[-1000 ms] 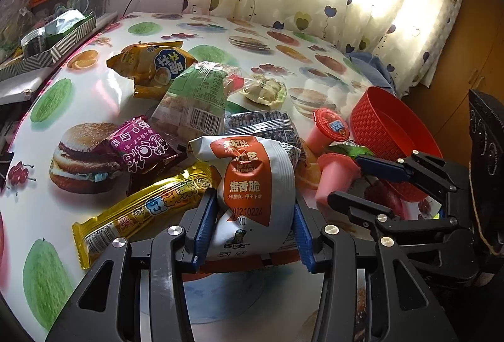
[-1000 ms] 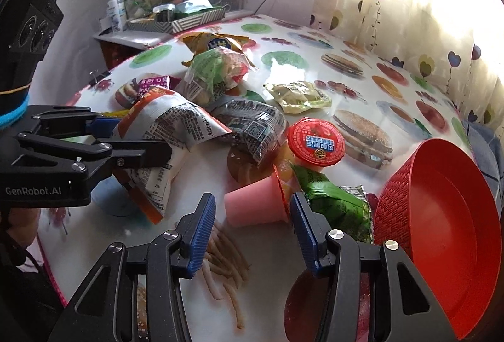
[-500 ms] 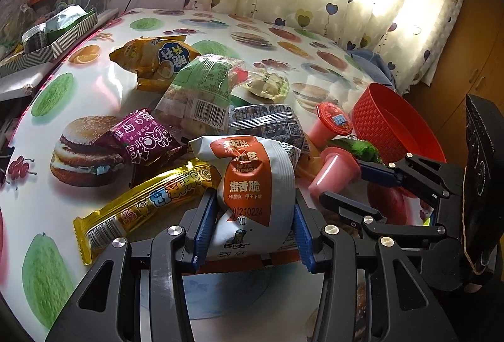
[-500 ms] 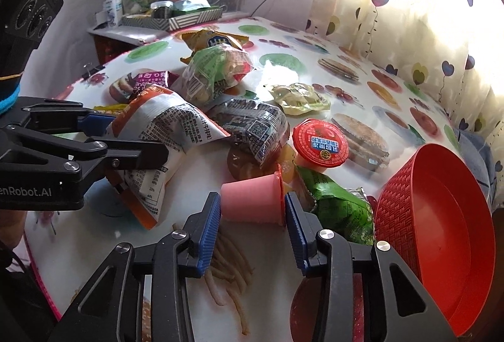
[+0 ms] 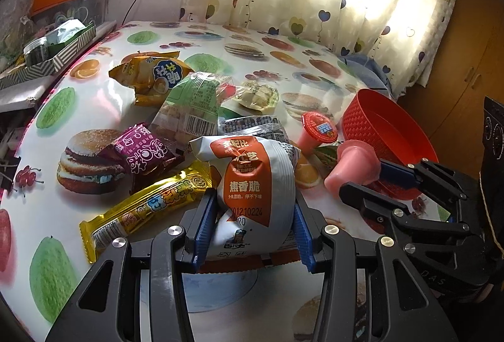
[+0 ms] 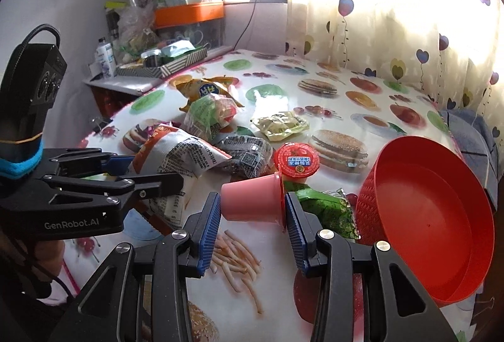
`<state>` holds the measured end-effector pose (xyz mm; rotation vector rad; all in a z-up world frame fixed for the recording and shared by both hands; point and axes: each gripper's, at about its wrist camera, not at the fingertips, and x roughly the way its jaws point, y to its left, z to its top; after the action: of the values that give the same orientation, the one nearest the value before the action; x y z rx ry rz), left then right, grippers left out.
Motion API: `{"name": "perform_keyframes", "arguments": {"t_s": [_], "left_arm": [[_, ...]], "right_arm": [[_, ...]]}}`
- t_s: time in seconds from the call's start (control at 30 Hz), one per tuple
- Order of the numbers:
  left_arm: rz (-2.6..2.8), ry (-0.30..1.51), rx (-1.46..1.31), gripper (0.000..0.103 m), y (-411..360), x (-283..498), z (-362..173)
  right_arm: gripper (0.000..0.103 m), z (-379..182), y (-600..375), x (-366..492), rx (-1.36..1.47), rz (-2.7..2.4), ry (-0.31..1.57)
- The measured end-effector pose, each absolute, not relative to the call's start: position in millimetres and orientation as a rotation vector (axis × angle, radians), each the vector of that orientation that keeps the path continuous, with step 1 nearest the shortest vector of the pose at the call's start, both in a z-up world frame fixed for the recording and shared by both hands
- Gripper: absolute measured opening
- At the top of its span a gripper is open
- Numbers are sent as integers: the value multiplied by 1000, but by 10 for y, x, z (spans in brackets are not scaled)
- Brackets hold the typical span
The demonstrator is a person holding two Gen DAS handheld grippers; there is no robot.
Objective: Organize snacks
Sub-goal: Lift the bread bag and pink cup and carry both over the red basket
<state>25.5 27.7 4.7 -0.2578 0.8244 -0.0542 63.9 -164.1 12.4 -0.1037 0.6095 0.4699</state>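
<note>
Left gripper (image 5: 252, 225): my fingers are clamped on the white-and-orange snack bag (image 5: 250, 194), one blue pad on each flank near its bottom end. I hold it low on the sides so the puffed body gives a little and does not slip.

Snack bag: it sits near me at the front of the pile, its far end leaning against the other packets, its near end just above the table (image 5: 220, 294).

Right gripper (image 6: 250, 220): my fingers are closed on the pink jelly cup (image 6: 252, 200), pads pressing its base on the left and its rim on the right.

Jelly cup: it lies on its side between my fingers, clear of the table as far as I can judge, with the green packet (image 6: 324, 209) just behind it.

Red basket (image 6: 434, 222): it stands at the right edge of the table, tipped with its open side toward me. I judge that it is where the snacks go, which is why the cup is held this close to it.

Second jelly cup (image 6: 296, 160): upright with its red lid on, just beyond the one I hold.

Pile: the yellow bar (image 5: 145, 206), the purple packet (image 5: 141, 153) and the green bag (image 5: 192, 108) lie left and far of my bag, not yet sorted.
</note>
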Motion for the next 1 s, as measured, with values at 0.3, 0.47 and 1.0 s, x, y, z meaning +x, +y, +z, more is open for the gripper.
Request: {"name": "perform_keyframes", "arguments": {"t_s": [0.3, 0.47, 1.0], "left_arm": [[-88, 794, -232, 47, 126, 252, 192], [-113, 781, -213, 47, 17, 277, 260], [-158, 777, -181, 47, -206, 445, 356]], "right_arm": [[39, 273, -1803, 507, -72, 417, 582], [39, 301, -1884, 484, -61, 398, 579], [39, 351, -2167, 459, -21, 339, 566]]}}
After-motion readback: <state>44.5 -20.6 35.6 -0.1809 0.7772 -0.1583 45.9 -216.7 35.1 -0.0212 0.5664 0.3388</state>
